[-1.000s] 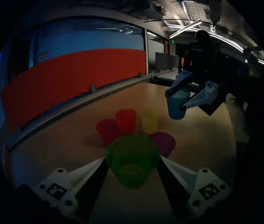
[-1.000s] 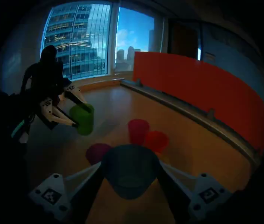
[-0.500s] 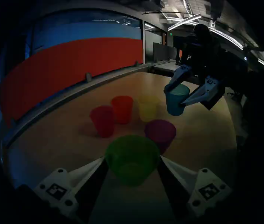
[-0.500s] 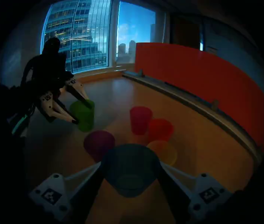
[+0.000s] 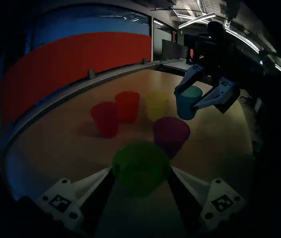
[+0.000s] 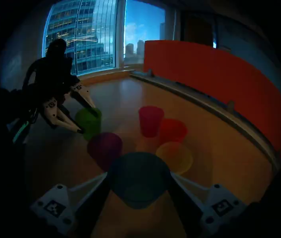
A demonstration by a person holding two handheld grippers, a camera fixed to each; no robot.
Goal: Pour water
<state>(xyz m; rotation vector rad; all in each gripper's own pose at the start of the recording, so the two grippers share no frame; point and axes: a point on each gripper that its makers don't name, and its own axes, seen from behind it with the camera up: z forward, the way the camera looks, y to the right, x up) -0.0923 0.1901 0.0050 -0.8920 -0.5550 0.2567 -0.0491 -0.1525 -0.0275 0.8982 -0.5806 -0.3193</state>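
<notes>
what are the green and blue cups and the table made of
The green cup and the blue cup: likely thin plastic, translucent, since light glows through the walls; dim light leaves the finish unsure. The table: looks like wood or wood-look laminate, warm brown, smooth with a soft sheen.

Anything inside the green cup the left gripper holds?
The green cup in the left gripper opens toward the camera; only its dim green wall and base show. Too dark to tell whether water sits in it.
</notes>
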